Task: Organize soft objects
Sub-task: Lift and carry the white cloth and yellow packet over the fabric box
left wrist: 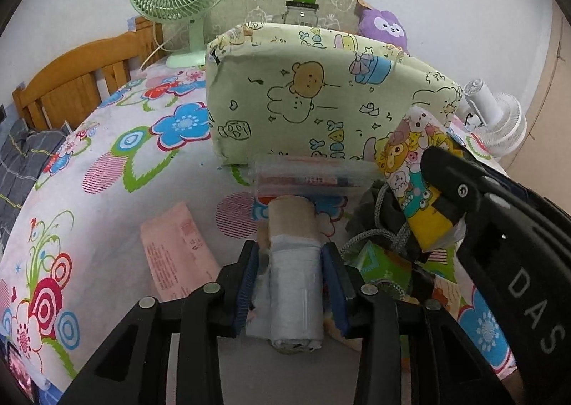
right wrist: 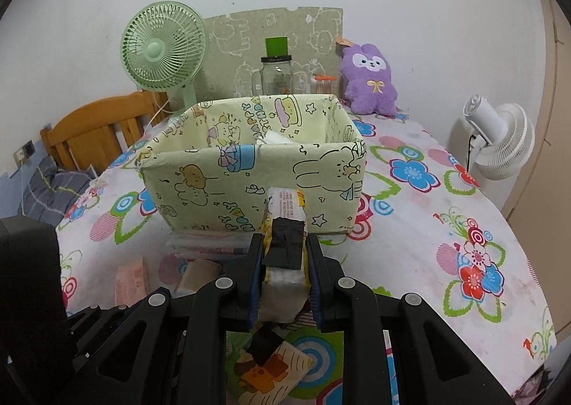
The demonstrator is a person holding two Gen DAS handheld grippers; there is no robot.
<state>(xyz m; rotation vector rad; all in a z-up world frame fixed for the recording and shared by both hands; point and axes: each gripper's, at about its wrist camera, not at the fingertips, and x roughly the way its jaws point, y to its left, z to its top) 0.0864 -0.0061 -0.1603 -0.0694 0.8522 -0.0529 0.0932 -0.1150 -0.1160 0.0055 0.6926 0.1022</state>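
My left gripper (left wrist: 289, 255) is shut on a roll of white plastic bags (left wrist: 292, 283) with a brown cardboard core; its blue pads press both sides, and the roll lies just above the flowered bedsheet. Higher up, my right gripper (right wrist: 283, 244) is shut on a cartoon-print tissue pack (right wrist: 285, 212) with a black tape patch. In the left wrist view that pack (left wrist: 417, 191) hangs to the right of the roll. Just behind both stands an open pale-green fabric box (right wrist: 257, 169) with cartoon animals, holding something white (right wrist: 274, 137).
A clear pack of tubes (left wrist: 310, 176), a pink packet (left wrist: 175, 251) and a grey cord pouch (left wrist: 378, 223) lie before the box. Another tissue pack (right wrist: 271, 369) lies under my right gripper. Behind stand a green fan (right wrist: 160, 51), a jar (right wrist: 276, 73), a purple plush (right wrist: 369, 80) and a white fan (right wrist: 499, 141).
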